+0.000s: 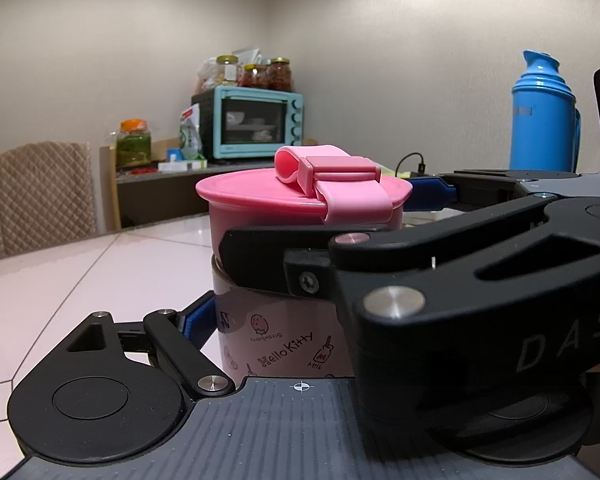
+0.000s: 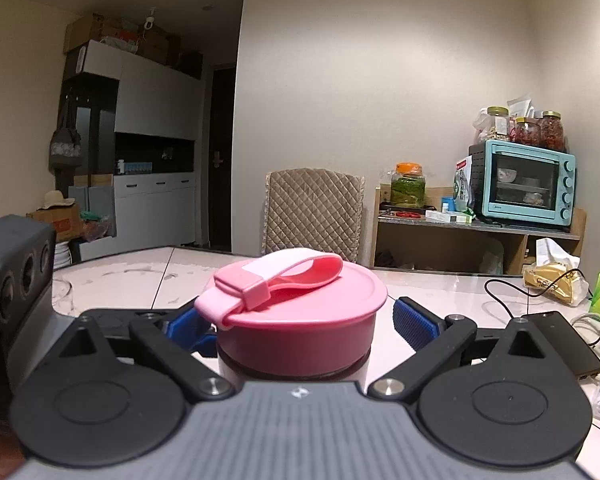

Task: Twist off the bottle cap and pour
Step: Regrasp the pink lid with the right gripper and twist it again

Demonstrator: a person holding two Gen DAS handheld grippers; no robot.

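Left gripper clamped on pink bottle, upright on the table, well in from its edges. Right gripper spread wide astride cap, pads apart. Best squeezed evenly below rim before twisting.

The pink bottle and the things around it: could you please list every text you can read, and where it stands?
"Hello Kitty", "Strawberry" (upside down), "Milk", "M": pink bottle.
"DAS": right gripper, its black body; cut off.
Blue flask: dark label, too blurred.
Packets beside the mint oven: too small.

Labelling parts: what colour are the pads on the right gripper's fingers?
Blue, ribbed pads; right wrist view shows them best.
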